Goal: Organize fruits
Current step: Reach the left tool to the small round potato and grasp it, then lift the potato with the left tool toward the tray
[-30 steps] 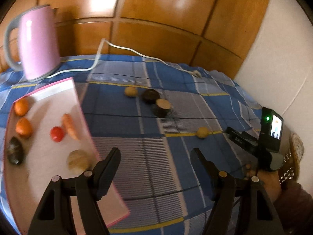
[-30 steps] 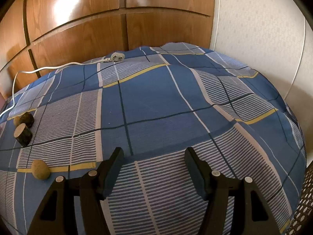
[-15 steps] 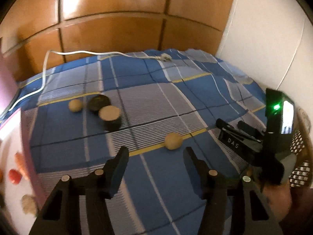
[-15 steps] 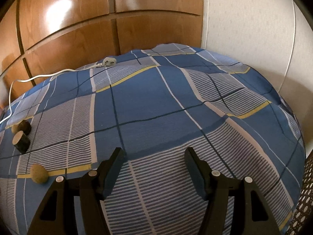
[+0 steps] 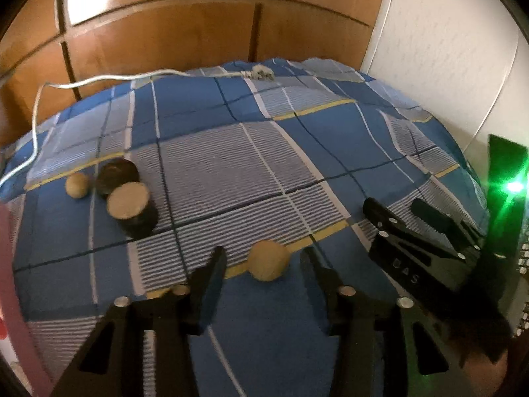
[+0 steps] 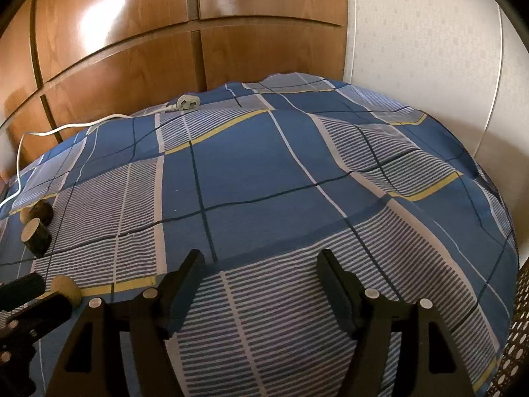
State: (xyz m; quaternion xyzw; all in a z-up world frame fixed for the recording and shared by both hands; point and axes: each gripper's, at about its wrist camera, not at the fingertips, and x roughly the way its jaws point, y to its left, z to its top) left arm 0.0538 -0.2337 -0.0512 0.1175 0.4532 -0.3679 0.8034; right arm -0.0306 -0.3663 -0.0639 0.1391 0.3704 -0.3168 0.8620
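A round tan fruit (image 5: 267, 259) lies on the blue checked cloth, between the open fingers of my left gripper (image 5: 264, 258), not touched. It also shows in the right wrist view (image 6: 67, 289). Farther left lie a dark cut piece with a pale face (image 5: 132, 206), a dark round piece (image 5: 116, 175) and a small tan fruit (image 5: 77, 185). My right gripper (image 6: 259, 266) is open and empty over bare cloth; it shows at the right of the left wrist view (image 5: 401, 206).
The pink tray's edge (image 5: 13, 297) runs along the far left. A white cable (image 5: 99, 81) and plug (image 6: 186, 103) lie at the back by the wooden panels (image 5: 198, 33). A white wall (image 6: 429, 66) stands at the right.
My left gripper has swung right from the tray and moved forward to the lone tan fruit, which now sits between its fingers. The right gripper has barely moved.
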